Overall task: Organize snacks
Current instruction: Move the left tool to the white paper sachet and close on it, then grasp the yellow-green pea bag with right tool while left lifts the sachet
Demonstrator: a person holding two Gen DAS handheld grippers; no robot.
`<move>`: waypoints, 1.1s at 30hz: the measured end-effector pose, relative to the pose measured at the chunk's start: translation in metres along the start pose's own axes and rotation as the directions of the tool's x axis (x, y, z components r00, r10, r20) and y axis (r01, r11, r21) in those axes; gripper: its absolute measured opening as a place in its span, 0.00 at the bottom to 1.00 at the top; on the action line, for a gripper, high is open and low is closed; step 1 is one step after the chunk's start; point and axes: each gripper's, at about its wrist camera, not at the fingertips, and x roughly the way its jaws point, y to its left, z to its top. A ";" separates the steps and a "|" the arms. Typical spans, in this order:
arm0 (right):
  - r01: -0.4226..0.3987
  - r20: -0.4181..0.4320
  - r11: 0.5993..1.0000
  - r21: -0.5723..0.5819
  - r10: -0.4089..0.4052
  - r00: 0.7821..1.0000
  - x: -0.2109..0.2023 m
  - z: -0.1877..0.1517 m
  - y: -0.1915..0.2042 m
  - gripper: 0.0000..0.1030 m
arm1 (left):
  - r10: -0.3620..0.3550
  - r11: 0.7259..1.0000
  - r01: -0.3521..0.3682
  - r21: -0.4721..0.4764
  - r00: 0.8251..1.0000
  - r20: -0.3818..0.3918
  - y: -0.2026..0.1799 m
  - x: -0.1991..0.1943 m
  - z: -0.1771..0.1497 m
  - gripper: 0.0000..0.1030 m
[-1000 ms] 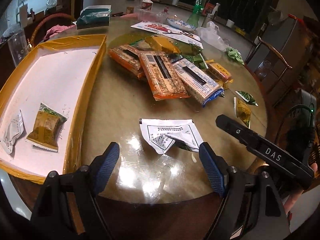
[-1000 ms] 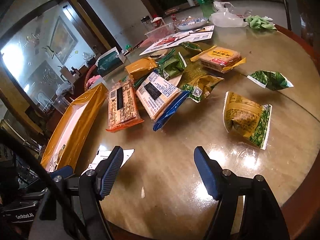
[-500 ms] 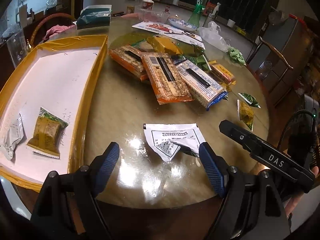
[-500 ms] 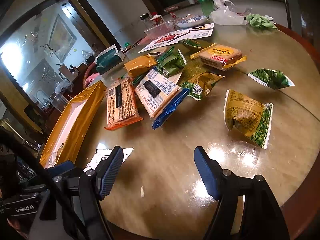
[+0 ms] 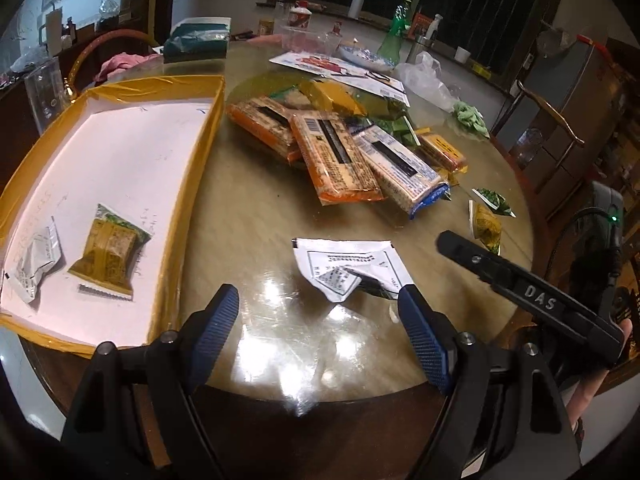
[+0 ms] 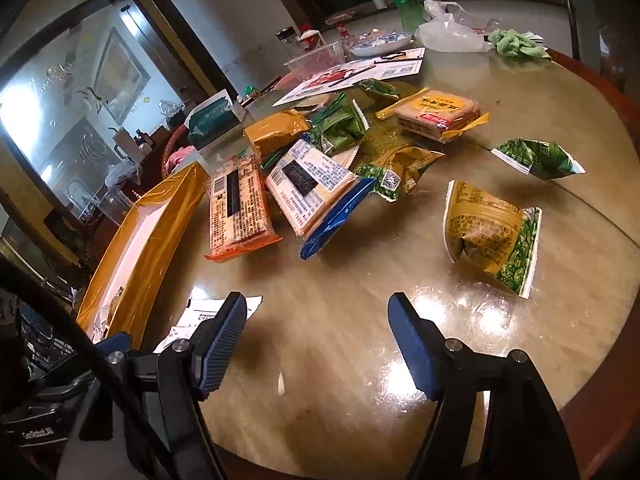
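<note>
- Across the round wooden table (image 5: 256, 216), most snacks lie loose in a heap at upper centre of the left wrist view; the yellow-rimmed tray (image 5: 200, 168) at the left already has two small packets in it – a yellow-green one (image 5: 109, 254) and a silver one (image 5: 38, 264).
- Low in that view, the left gripper (image 5: 318, 334) hovers with jaws wide apart and nothing between them; a white sachet (image 5: 348, 266) lies flat on the table just beyond its fingertips.
- Low in the right wrist view, the right gripper (image 6: 316, 344) is likewise spread wide and empty, over bare tabletop; the yellow-and-green snack bag (image 6: 490, 236) lies nearest, at centre right.
- Sorting looks barely begun – this reads as a pause between picks.
- Next, I judge, the left gripper should go down onto the sachet, which lies thin and flat, so one finger must slip under an edge or pinch its folded corner before carrying it to the tray.
</note>
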 end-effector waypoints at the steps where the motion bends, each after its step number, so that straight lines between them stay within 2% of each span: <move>1: 0.002 0.005 1.000 0.000 -0.002 1.000 -0.002 0.000 0.000 0.71 | -0.003 1.000 0.003 -0.006 1.000 -0.004 0.001 0.000 0.000 0.80; 4: 0.031 0.020 0.999 -0.014 -0.031 0.999 -0.014 -0.005 -0.001 0.71 | -0.020 1.000 0.019 -0.019 1.000 -0.022 0.003 0.004 -0.001 0.80; 9: 0.025 0.022 0.999 0.022 -0.025 0.999 -0.024 -0.006 -0.018 0.71 | -0.034 0.999 0.034 -0.005 0.998 -0.051 -0.006 0.016 0.005 0.80; 12: 0.052 0.039 0.998 0.044 -0.054 0.998 -0.033 -0.002 -0.028 0.71 | -0.075 0.997 0.075 -0.007 0.996 -0.056 -0.012 0.016 0.011 0.80; 15: 0.081 0.088 0.995 0.055 -0.086 0.992 -0.050 0.008 -0.036 0.71 | -0.069 0.997 0.070 0.019 0.997 -0.044 -0.021 0.018 0.017 0.80; 17: 0.129 0.106 0.989 0.074 -0.136 0.985 -0.054 0.018 -0.042 0.71 | -0.072 0.997 0.073 0.012 0.996 -0.060 -0.024 0.027 0.021 0.81; 18: 0.151 0.100 0.985 0.082 -0.159 0.982 -0.052 0.022 -0.044 0.71 | -0.076 0.997 0.078 0.018 0.994 -0.082 -0.026 0.035 0.023 0.81; 20: 0.211 0.062 0.973 0.092 -0.217 0.974 -0.038 0.031 -0.050 0.71 | -0.036 0.999 0.040 0.035 0.993 -0.114 -0.030 0.048 0.022 0.79; 22: 0.253 0.006 0.961 0.108 -0.256 0.967 -0.021 0.034 -0.056 0.71 | -0.008 0.998 0.013 0.061 0.997 -0.080 -0.032 0.050 0.015 0.77; 24: 0.264 0.005 0.957 0.119 -0.266 0.964 -0.011 0.032 -0.055 0.71 | -0.006 0.998 0.009 0.063 0.999 -0.051 -0.031 0.045 0.011 0.73; 25: 0.292 0.009 0.950 0.111 -0.295 0.955 -0.010 0.030 -0.052 0.71 | -0.004 0.998 0.006 0.062 0.999 -0.034 -0.030 0.041 0.010 0.64; 26: 0.308 0.011 0.946 0.100 -0.311 0.950 -0.008 0.028 -0.049 0.70 | -0.013 0.998 0.015 0.063 1.000 -0.023 -0.028 0.039 0.009 0.62; 27: 0.312 0.021 0.945 0.095 -0.315 0.949 -0.008 0.026 -0.047 0.68 | -0.026 0.998 0.027 0.063 0.999 -0.019 -0.026 0.038 0.008 0.61; 28: 0.319 0.030 0.943 0.090 -0.323 0.946 -0.007 0.024 -0.046 0.59 | -0.032 0.997 0.033 0.064 0.999 -0.014 -0.024 0.038 0.007 0.59; 29: 0.327 0.032 0.941 0.083 -0.331 0.943 -0.006 0.023 -0.044 0.53 | -0.034 0.997 0.035 0.072 0.999 -0.007 -0.023 0.037 0.006 0.51; 30: 0.335 0.037 0.939 0.076 -0.338 0.940 -0.006 0.022 -0.043 0.53 | -0.032 0.996 0.032 0.088 0.999 0.002 -0.024 0.034 0.005 0.43; 33: 0.324 0.040 0.943 0.074 -0.327 0.944 -0.008 0.021 -0.042 0.47 | -0.013 0.990 0.010 0.140 1.000 0.020 -0.030 0.030 -0.003 0.39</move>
